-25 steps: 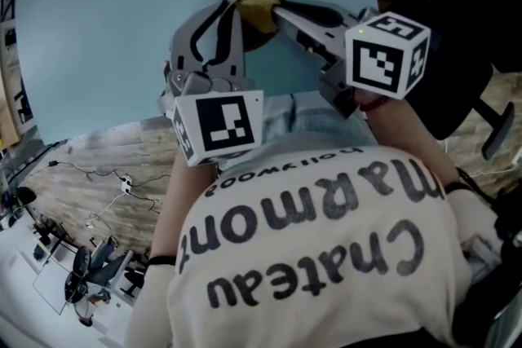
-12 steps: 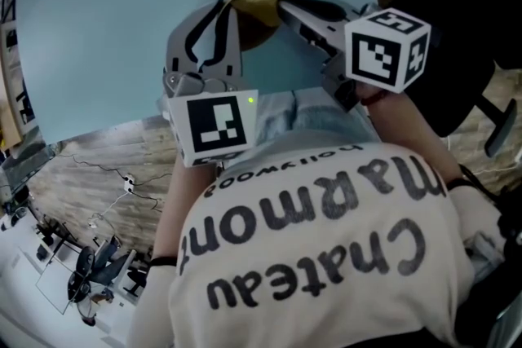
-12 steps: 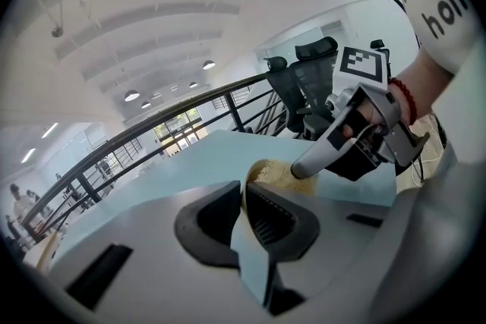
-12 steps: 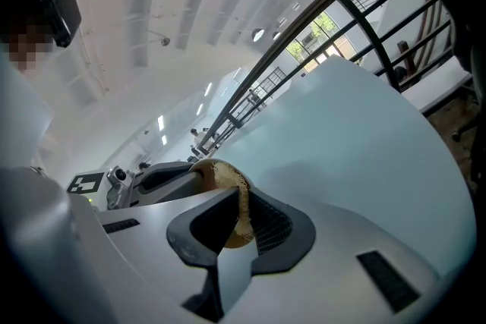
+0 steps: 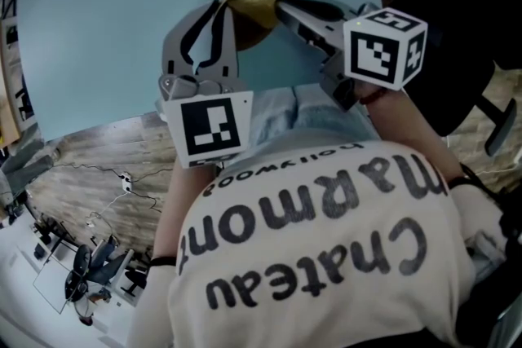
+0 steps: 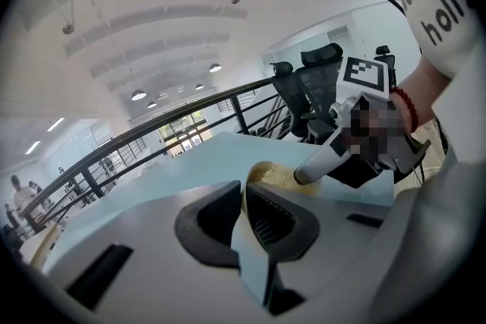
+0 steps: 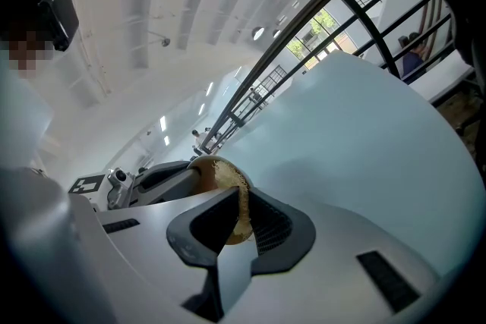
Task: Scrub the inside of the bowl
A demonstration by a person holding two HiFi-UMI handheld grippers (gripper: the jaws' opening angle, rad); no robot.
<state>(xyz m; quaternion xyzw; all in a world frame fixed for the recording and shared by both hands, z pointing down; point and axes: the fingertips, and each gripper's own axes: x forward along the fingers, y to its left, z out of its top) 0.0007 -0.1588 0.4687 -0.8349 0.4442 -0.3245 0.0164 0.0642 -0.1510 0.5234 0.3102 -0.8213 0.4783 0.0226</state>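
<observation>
Golden-brown round bowl (image 5: 257, 0) sat tilted, mouth toward your right claw (image 5: 281, 10), which pinched a coarse fibrous pad (image 7: 237, 216); left claw (image 5: 224, 10) nipped its rim.

A pale blue round table (image 5: 98, 28) lies beneath the left claw (image 5: 222, 11), wood-pattern floor (image 5: 73, 191) with loose cables (image 5: 98, 172) behind it, and a dark railing (image 6: 144, 133), black office chairs (image 6: 307, 87) and round ceiling lamps (image 6: 138, 95) well beyond its tip.
</observation>
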